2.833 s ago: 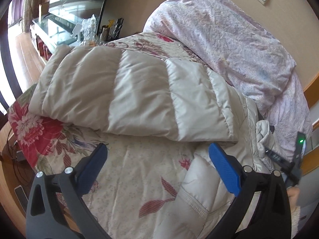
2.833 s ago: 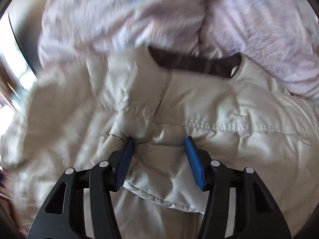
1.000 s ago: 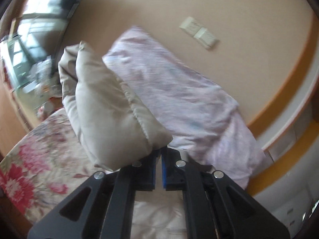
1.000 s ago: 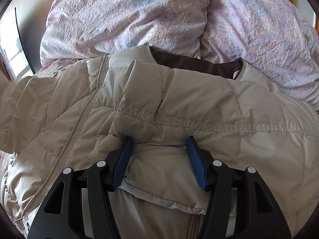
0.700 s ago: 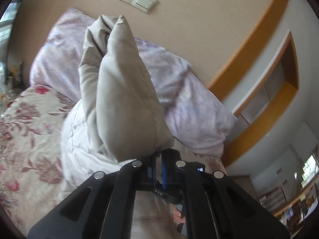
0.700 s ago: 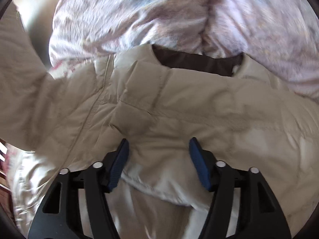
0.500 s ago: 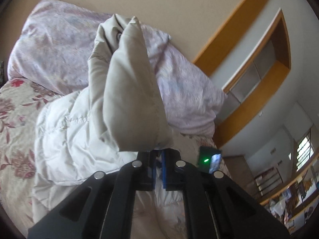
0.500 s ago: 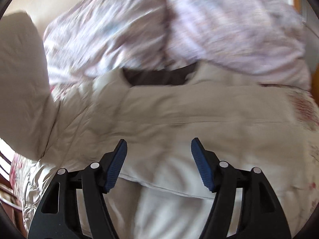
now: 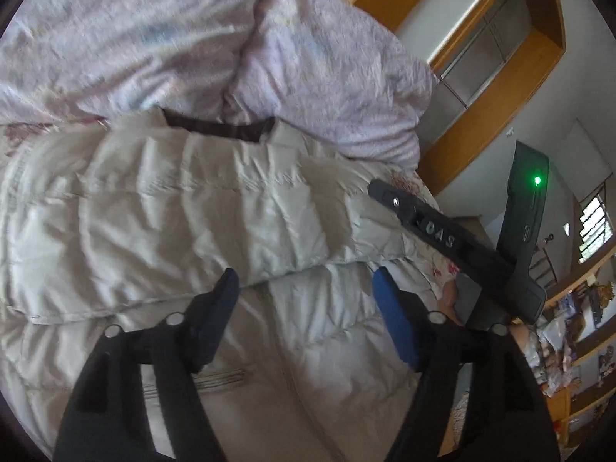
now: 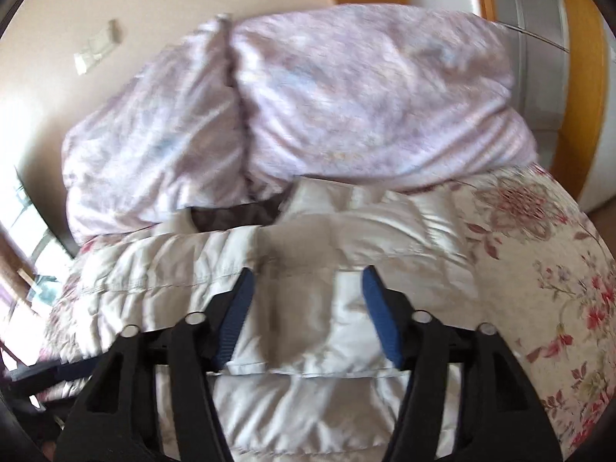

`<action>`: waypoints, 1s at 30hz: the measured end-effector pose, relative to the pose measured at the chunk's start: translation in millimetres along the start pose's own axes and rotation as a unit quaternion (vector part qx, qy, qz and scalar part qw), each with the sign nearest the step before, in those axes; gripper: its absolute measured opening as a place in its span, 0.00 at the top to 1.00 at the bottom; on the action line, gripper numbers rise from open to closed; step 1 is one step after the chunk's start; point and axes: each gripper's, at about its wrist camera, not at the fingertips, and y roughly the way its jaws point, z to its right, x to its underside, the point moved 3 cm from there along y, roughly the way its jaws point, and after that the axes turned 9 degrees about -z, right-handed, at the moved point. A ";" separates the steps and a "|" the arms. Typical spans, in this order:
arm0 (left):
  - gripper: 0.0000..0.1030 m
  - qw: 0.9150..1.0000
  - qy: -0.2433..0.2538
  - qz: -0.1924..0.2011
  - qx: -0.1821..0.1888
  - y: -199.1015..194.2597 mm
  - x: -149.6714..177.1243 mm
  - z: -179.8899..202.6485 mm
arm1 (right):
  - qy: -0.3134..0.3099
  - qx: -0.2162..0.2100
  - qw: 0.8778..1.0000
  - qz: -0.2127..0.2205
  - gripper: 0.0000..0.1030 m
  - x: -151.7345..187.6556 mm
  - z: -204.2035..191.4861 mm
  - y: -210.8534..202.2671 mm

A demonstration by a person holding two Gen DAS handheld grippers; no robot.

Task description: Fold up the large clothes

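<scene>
Left claw (image 9: 304, 288) jaws just opened, sleeve (image 9: 173, 223) released across jacket (image 9: 269, 365); right claw (image 10: 306, 294) narrowing, gripping nothing; sleeve fold done.

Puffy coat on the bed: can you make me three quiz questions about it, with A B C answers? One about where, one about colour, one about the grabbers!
1. Where does the puffy coat lie?
A. On the floor
B. On the flowered bedspread, below the lilac duvet
C. On a chair

2. What colour is the coat's collar lining?
A. Dark brown
B. Red
C. Green

3. What is the left gripper doing?
A. Squeezing a sleeve
B. Holding a pillow
C. Open, holding nothing

Answers: 1 B, flowers show beside it; 2 A, the brown band at the neck; 3 C, the blue pads stand apart, having just opened.
</scene>
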 end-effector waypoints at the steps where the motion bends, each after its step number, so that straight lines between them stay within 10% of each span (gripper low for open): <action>1: 0.27 1.000 -0.002 0.010 -0.014 -9.0 1.6 -7.3 | -0.014 -0.013 1.000 -0.009 0.58 0.9 -7.4 5.0; 5: 0.25 0.994 -0.024 0.031 -0.099 -35.3 12.1 -49.5 | -0.063 -0.042 0.996 -0.048 0.81 7.8 -42.2 34.3; 14: 0.22 0.959 -0.065 0.014 -0.274 -76.2 59.3 -155.0 | -0.048 -0.047 0.987 -0.148 0.97 24.1 -27.5 119.6; 19: 0.22 0.957 -0.086 -0.015 -0.275 -80.5 82.3 -193.6 | 0.037 -0.132 0.974 -0.180 1.00 24.1 -0.1 127.0; 25: 0.22 0.975 -0.121 -0.027 -0.187 -94.7 109.6 -215.4 | 0.101 -0.188 0.953 -0.215 1.00 24.1 19.1 99.4; 27: 0.22 0.977 -0.128 -0.027 -0.170 -98.5 119.2 -218.8 | 0.103 -0.192 0.954 -0.206 0.87 27.4 28.9 69.6; 30: 0.22 0.979 -0.142 -0.033 -0.145 -105.0 133.5 -223.9 | 0.109 -0.155 0.968 -0.166 0.36 46.0 66.7 2.3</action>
